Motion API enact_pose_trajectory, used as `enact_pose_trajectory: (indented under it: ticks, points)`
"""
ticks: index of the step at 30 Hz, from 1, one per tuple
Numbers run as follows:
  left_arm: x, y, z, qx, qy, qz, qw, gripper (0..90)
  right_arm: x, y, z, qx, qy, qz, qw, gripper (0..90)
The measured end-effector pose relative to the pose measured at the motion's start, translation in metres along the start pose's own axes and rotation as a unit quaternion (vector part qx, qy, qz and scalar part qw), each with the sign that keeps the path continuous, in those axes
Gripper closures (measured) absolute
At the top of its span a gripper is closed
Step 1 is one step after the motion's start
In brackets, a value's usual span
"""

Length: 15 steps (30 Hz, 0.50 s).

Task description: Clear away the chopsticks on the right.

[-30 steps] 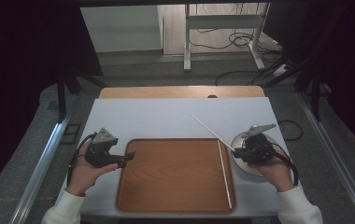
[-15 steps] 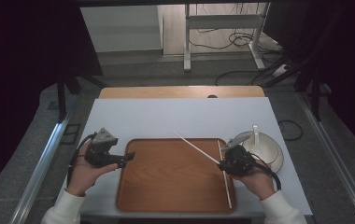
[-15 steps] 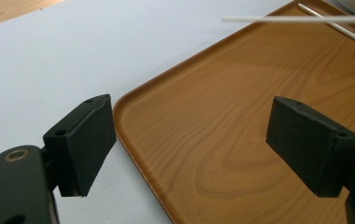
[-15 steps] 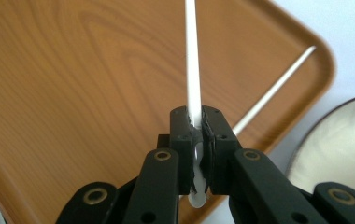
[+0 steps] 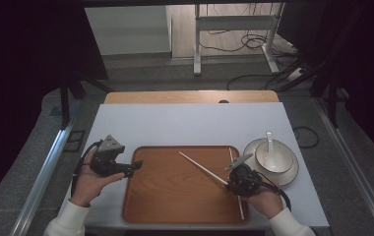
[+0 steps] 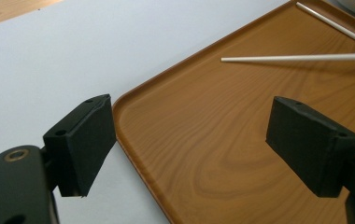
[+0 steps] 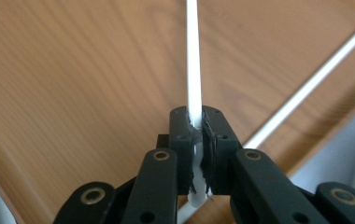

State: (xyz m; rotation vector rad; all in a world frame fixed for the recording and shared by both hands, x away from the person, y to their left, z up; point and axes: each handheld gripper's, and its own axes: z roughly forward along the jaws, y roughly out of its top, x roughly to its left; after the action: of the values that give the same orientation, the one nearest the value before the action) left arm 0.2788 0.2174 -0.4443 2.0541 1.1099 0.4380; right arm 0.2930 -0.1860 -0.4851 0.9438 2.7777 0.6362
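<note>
Chopstick (image 5: pixel 202 168) number one is pinched near its butt end by the right gripper (image 5: pixel 235 183), whose jaws press together on the white stick; in the right gripper view the stick (image 7: pixel 193 56) runs straight out from between the pads over the wood grain. In the high view it slants from the gripper at about 4 o'clock on the tray (image 5: pixel 175 196) up toward 11 o'clock, its far tip over the tray's middle. I cannot tell whether that tip touches the wood or hangs just above it.

A second chopstick (image 5: pixel 235 182) lies along the tray's right rim, running from 1 o'clock down to 5 o'clock, partly under the right gripper. The likely step, as I judge it, is laying the held stick down beside this one as a pair.

To do that well, swing the held stick until it runs parallel with the resting one, lower it until its whole length bears on the tray, and only then spread the jaws. A thin round stick will probably roll, so release it low and level, with the ends even. Keep the gripper from nudging the resting stick, which sits just beside it.

The left gripper (image 5: pixel 126 169) waits at the tray's left edge, around 9 o'clock, jaws spread and holding nothing; it could steady the tray if it slides on the white surface (image 5: pixel 185 125). A bowl (image 5: pixel 279 155) with a spoon (image 5: pixel 269 142) on a plate (image 5: pixel 291 174) stands just right of the tray, near the right hand's elbow room.
</note>
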Motion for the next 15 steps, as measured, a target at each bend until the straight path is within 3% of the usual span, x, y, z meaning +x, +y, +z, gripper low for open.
enact_pose_trajectory:
  ticks: [8,15]
  points:
    - [0.001,0.0,0.001,0.003,0.0,0.001,1.0,15.6,0.01,0.0,0.008,0.025,-0.005,-0.021,0.9995,82.4]
    - [0.001,-0.001,0.0,0.003,0.001,0.002,1.0,15.6,0.012,0.001,0.007,0.025,-0.011,-0.028,0.9992,78.2]
